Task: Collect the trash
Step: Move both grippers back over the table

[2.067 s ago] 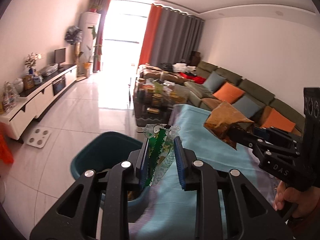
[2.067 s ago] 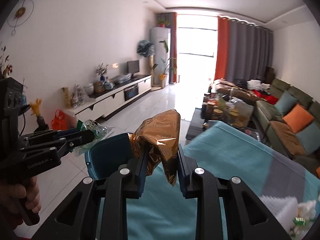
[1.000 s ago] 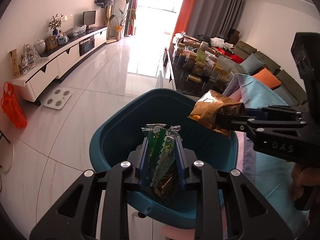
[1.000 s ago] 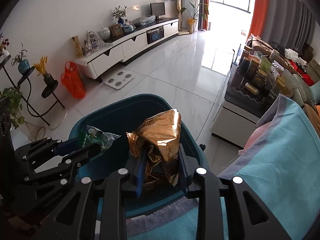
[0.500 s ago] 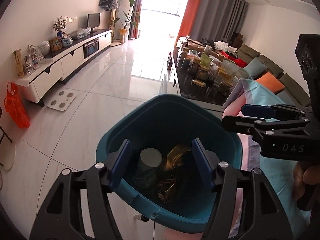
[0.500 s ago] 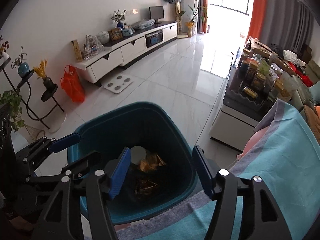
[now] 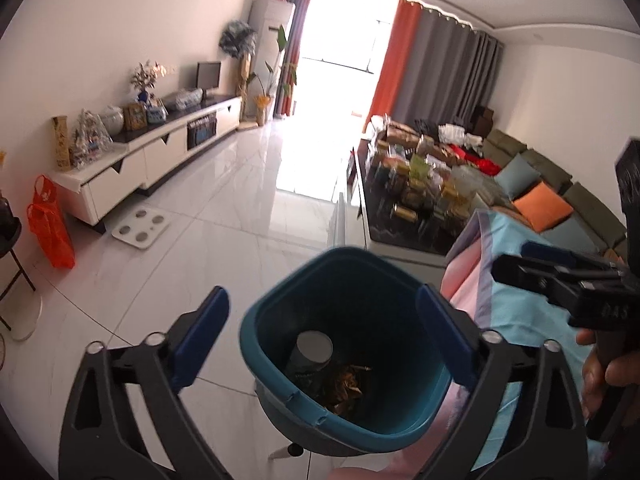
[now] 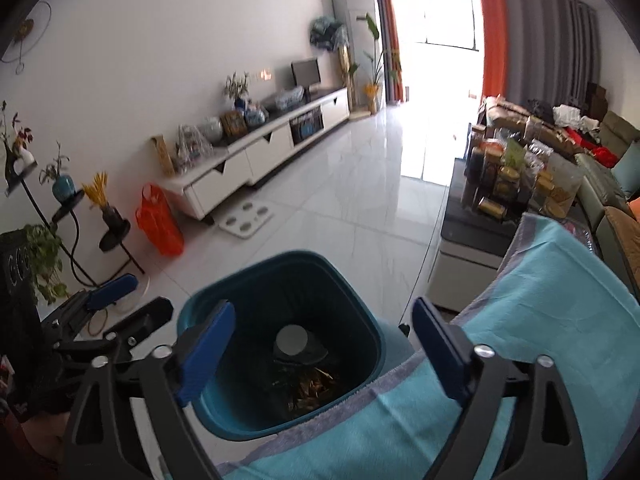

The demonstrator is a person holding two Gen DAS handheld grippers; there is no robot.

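A teal trash bin [image 7: 276, 364] stands on the floor at the table's edge; it also shows in the right wrist view [image 8: 200, 408]. Inside lie a grey-lidded cup [image 7: 314, 346] and crumpled gold wrappers [image 7: 346, 386], seen too in the right wrist view [image 8: 314, 386]. My left gripper [image 7: 322, 338] is open and empty above the bin. My right gripper [image 8: 322, 350] is open and empty above the bin and table edge. Each gripper shows in the other's view: the right one [image 7: 560, 268] and the left one [image 8: 120, 300].
The table under a teal cloth [image 8: 540, 320] is on the right. A dark coffee table with jars [image 7: 416, 200] stands beyond. A white TV cabinet [image 7: 152, 164], an orange bag [image 7: 50, 224] and a white scale [image 7: 140, 226] are on the left. A sofa with cushions [image 7: 544, 196] is at the far right.
Both grippers carried their wrappers over the bin, opened and dropped them in. The green and gold wrappers now lie inside. Both grippers have since risen, jaws wider.
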